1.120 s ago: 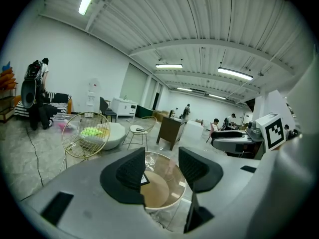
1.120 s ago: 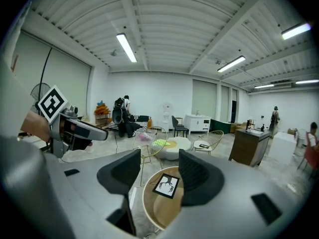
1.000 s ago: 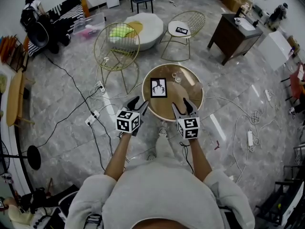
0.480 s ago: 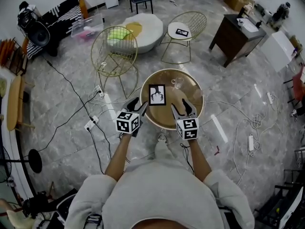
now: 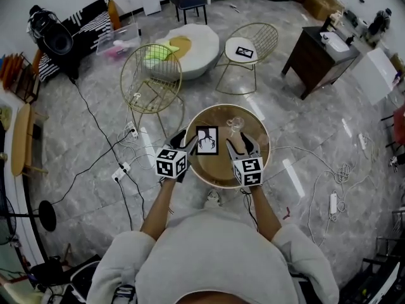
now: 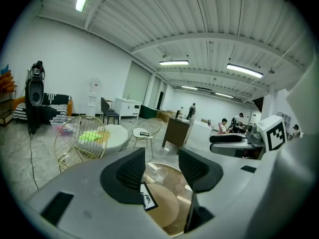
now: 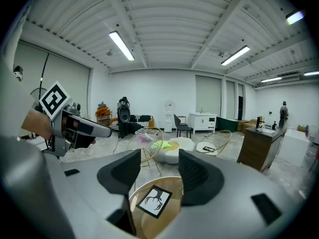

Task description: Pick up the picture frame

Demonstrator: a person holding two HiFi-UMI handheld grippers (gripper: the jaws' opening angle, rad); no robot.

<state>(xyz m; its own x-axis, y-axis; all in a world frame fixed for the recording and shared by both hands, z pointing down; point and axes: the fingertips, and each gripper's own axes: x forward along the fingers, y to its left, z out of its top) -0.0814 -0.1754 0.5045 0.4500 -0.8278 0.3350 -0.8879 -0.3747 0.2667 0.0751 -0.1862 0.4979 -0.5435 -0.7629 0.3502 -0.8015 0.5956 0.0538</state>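
Table and frame have slid closer since a second ago, so the person has basically stepped up to it, and both tools now reach over the near edge of the round table [image 5: 254, 126] instead of hanging short of it.

Picture frame [image 5: 207, 140] lies flat on the tabletop, left of the middle. It's a black frame with a dark antler-ish drawing on white. From the head view its long side runs straight away from the person, toward the two wire chairs [image 5: 152, 78], with the short edges near and far. It sits right between the two tools, a bit nearer the left one.

Left gripper [image 5: 185, 139] is just beside the frame's left edge, with its jaws spread wide and nothing between them. In its own view you only see the frame's corner poking out below the left jaw.

Right gripper [image 5: 239, 143] is off the frame's right side with a little gap. Its jaws are also wide apart and hold nothing, and the frame shows on the table through the gap.

A clear glass [image 5: 235, 124] stands on the table beyond the frame, to the right.
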